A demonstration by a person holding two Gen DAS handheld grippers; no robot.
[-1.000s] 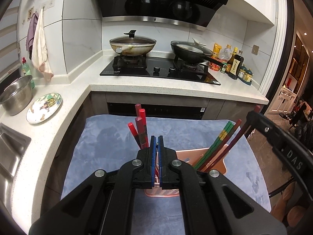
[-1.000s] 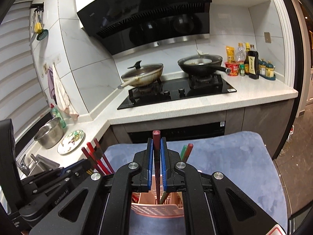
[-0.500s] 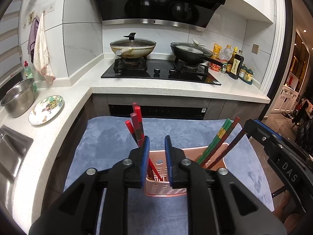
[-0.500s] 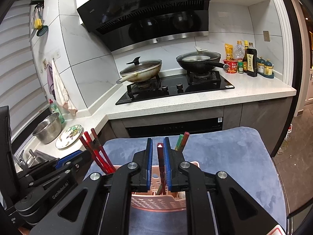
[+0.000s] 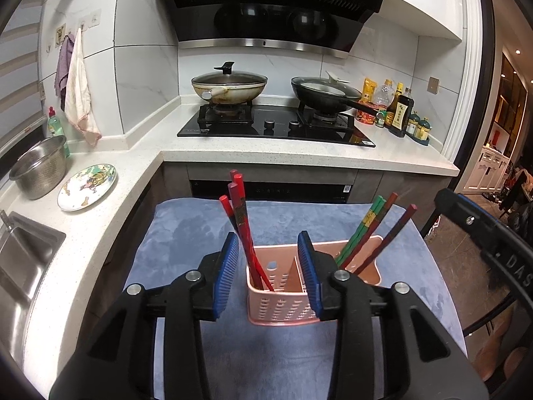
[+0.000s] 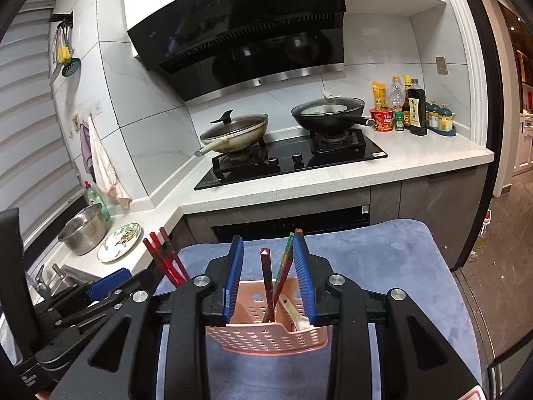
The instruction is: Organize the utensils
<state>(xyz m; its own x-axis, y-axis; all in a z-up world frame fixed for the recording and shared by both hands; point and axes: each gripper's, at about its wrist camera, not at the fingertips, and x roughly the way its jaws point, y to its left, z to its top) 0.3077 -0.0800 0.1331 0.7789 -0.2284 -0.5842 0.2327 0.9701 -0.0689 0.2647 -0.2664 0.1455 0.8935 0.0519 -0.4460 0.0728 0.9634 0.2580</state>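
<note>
Both the left gripper (image 5: 268, 271) and right gripper (image 6: 268, 281) hang open, empty, above the pink caddy (image 5: 283, 306), chopsticks (image 5: 240, 213) sorted; withdrawal seems next.

A pink perforated plastic utensil basket (image 5: 283, 303) stands upright on the blue cloth, split into compartments. Red lacquered chopsticks (image 5: 241, 220) lean in its left section; green and dark red chopsticks (image 5: 366, 233) slant out at right. A pale spoon (image 6: 294, 313) lies inside too.
</note>
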